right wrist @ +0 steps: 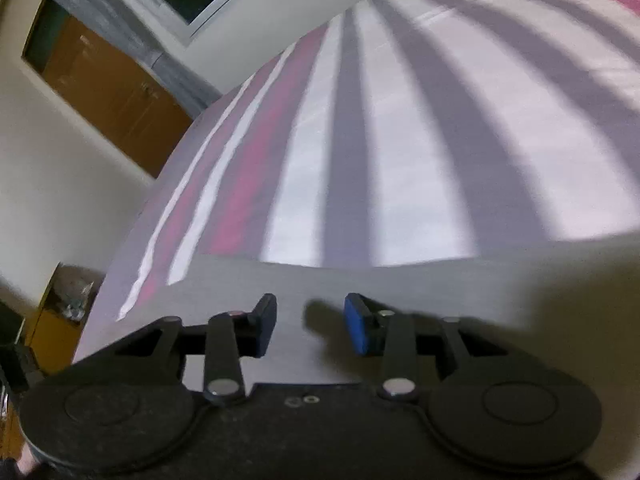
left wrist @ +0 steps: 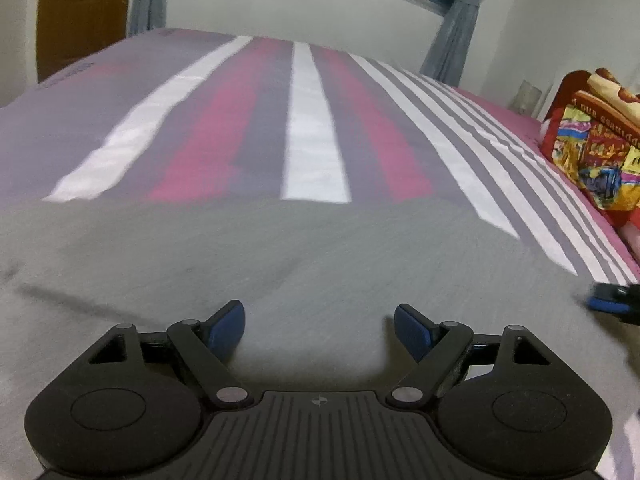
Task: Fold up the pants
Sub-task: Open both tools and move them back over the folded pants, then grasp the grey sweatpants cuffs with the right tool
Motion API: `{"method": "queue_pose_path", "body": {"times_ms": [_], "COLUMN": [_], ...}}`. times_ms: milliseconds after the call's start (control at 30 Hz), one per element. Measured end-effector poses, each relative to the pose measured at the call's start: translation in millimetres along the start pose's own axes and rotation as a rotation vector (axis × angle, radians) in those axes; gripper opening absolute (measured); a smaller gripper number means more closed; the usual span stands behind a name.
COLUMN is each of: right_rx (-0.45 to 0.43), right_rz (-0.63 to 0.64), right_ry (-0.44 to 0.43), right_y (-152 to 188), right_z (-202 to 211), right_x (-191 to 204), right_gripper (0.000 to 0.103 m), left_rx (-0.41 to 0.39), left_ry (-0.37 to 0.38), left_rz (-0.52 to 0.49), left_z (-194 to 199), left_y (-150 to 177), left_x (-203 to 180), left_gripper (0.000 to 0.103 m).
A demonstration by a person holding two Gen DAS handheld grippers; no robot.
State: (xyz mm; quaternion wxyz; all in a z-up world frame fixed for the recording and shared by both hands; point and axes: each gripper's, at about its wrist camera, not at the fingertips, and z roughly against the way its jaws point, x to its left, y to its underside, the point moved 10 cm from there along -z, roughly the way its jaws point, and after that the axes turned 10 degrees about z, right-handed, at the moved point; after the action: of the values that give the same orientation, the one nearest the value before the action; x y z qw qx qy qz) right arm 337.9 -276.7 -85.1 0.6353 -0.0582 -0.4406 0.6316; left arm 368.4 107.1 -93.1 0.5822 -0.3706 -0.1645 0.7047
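I have both tools low over the grey pants [left wrist: 320, 264], which lie flat on the striped bed [left wrist: 312, 120] and fill the near half of both views. The left tool [left wrist: 319, 330] stands wide open with nothing between its blue pads, only bare grey cloth below the gap. The right tool [right wrist: 310, 324] is partly open and also empty; no fold of fabric is caught between its pads.

What the next move turns on, as I judge it: the cloth lies ahead of and beneath both tools, and its far edge runs crosswise to the way they point, straight across the stripes. That edge looks nearer to the right tool than to the left. Which way the legs run I cannot tell, since neither view shows a waistband or a cuff.

The left view shows what the right does not: the tip of the right tool [left wrist: 612, 300] at the right edge of the picture, beside the cloth's right border, and a bright printed cushion [left wrist: 592, 152] further up that side of the bed. It also shows a faint crease slanting across the cloth. The right view alone shows the bed's left edge dropping away towards a wooden door [right wrist: 116, 96], so the cloth's left border lies close to that drop.
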Motion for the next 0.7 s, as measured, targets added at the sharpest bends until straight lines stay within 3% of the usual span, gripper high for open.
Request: {"method": "queue_pose_path", "body": {"times_ms": [100, 200, 267, 333, 400, 500, 600, 700], "right_rx": [-0.068, -0.166, -0.235, -0.305, -0.390, -0.450, -0.467, -0.498], "right_rz": [-0.027, -0.208, -0.313, -0.407, -0.463, -0.569, -0.622, -0.630], "right_ry": [0.073, 0.168, 0.297, 0.344, 0.349, 0.262, 0.214, 0.188], "right_y": [10.4, 9.5, 13.0, 21.5, 35.9, 77.6, 101.3, 102.9], "right_z": [61.8, 133.2, 184.5, 226.8, 267.7, 297.4, 298.8, 296.4], "right_x": [-73.5, -174.5, -228.0, -254.4, -268.2, -270.9, -262.9, -247.5], "right_gripper": [0.039, 0.027, 0.026, 0.044, 0.051, 0.052, 0.052, 0.051], "left_rx": [-0.023, -0.057, -0.068, -0.081, -0.088, -0.097, -0.108, -0.106], "left_ry": [-0.041, -0.050, -0.054, -0.058, -0.058, -0.065, -0.073, -0.088], "left_rz": [0.007, 0.020, 0.043, 0.058, 0.071, 0.090, 0.128, 0.145], "left_z": [25.9, 51.1, 64.2, 74.5, 82.1, 88.2, 89.0, 85.6], "left_y": [15.0, 28.3, 35.5, 40.2, 45.8, 50.9, 51.8, 54.1], "left_x": [31.6, 51.6, 59.5, 64.1, 67.6, 71.9, 73.6, 74.6], "left_gripper": [0.082, 0.082, 0.082, 0.082, 0.082, 0.082, 0.082, 0.082]}}
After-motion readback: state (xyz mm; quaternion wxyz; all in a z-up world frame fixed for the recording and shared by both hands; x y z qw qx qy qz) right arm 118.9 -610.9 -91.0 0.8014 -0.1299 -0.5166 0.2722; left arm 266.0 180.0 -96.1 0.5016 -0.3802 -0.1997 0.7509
